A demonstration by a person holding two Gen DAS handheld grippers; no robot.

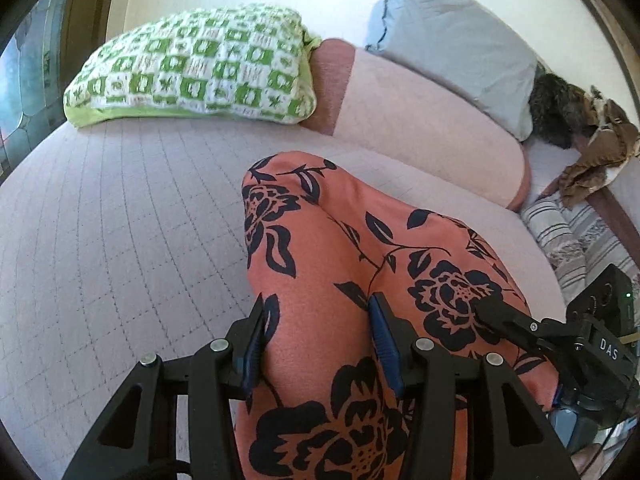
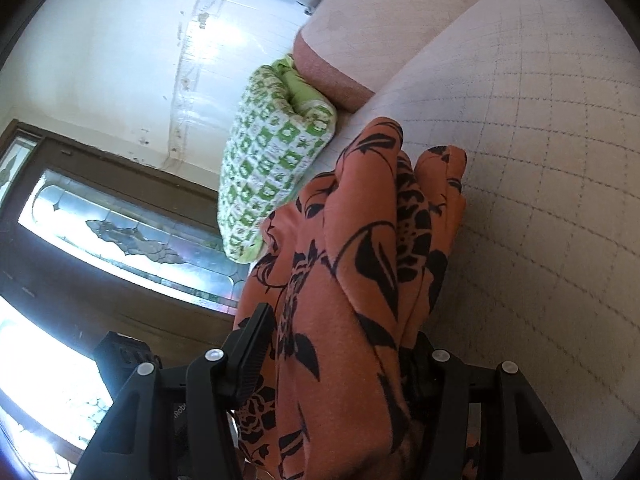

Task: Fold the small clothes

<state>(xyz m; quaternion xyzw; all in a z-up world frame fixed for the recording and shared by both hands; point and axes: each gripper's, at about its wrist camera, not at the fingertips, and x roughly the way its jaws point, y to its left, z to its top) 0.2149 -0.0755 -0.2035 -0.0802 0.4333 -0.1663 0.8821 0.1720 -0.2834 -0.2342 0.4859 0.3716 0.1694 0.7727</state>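
Note:
An orange garment with a black flower print (image 1: 340,264) lies bunched on the pale quilted bed (image 1: 120,220). My left gripper (image 1: 316,336) stands over its near part, jaws apart with cloth bulging between the blue pads (image 1: 384,336). My right gripper (image 1: 496,316) comes in from the right onto the garment. In the right wrist view the garment (image 2: 360,248) hangs in thick folds between the right gripper's fingers (image 2: 336,344), which press on it from both sides; the right finger is mostly hidden by cloth.
A green-and-white checked pillow (image 1: 192,68) and a pink bolster (image 1: 420,120) lie at the bed's far side, with a grey pillow (image 1: 452,40) behind. Brown cloth (image 1: 592,152) and striped bedding (image 1: 580,240) lie at the right. A dark door with glass panes (image 2: 120,240) shows at left.

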